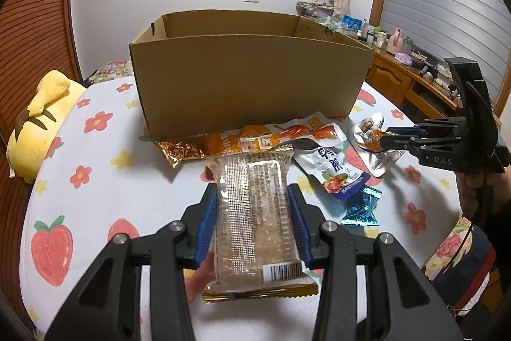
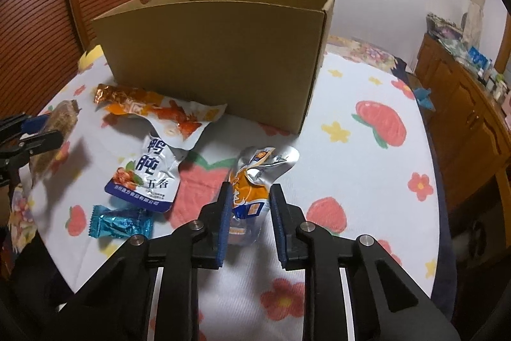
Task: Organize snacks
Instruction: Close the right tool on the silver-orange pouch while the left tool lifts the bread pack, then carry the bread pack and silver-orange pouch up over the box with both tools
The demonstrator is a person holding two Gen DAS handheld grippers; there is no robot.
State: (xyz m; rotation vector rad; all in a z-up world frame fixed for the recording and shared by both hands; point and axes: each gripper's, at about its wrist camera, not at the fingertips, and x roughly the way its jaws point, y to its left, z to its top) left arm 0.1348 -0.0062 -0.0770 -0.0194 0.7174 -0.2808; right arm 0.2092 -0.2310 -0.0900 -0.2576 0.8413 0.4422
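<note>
L gripper point(image 1: 254, 206) clamps a clear-wrapped sesame bar point(image 1: 252, 210) by its long edges, near side of the cardboard box point(image 1: 249, 75): stiff but prob brittle, so I keep the squeeze light. R gripper point(image 2: 249, 213), jaws narrowed, looks closed on a silver-orange foil pouch point(image 2: 255, 181) w/ its lower end between the pads; light, floppy, slick. I'd grab the sealed edge.

box point(image 1: 249, 75): matt cardboard | pouch point(image 2: 255, 178): glossy crinkled foil | tablecloth point(image 2: 351, 181): printed cloth
</note>
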